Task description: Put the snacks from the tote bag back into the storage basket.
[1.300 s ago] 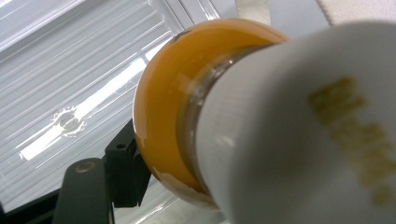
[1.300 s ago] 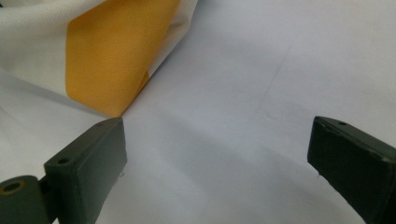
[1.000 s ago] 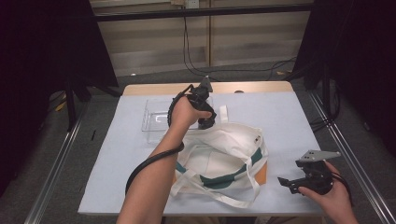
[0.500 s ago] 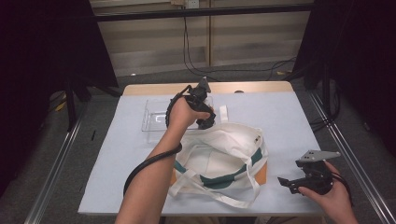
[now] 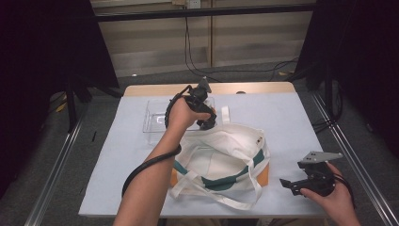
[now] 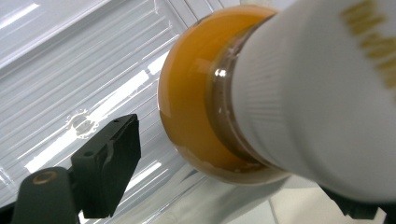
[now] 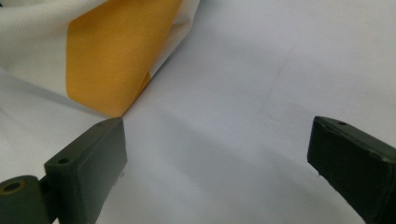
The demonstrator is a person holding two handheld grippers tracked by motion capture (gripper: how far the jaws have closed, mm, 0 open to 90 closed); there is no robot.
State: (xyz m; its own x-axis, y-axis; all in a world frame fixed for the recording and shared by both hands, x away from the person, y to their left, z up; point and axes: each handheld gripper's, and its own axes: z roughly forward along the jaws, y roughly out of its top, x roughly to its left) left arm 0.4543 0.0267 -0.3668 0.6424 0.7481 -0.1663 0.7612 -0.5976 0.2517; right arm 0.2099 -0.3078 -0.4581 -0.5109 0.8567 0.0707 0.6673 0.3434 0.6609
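Since the earlier frames the left tool (image 5: 207, 123) had shifted slightly from the tote bag (image 5: 221, 160) toward the clear plastic tray (image 5: 153, 121), and its jaws had just been opening. A jar of orange-yellow contents with a white ribbed lid (image 6: 280, 93) sat between them over the tray, the visible jaw standing clear of it. The right tool (image 5: 294, 184) rested wide apart and empty on the counter (image 5: 291, 117), unmoved beside the bag's orange corner.

glossy amber bottle (image 6: 196, 98), ribbed white cap (image 6: 317, 93); clear ridged plastic tray (image 6: 70, 60).
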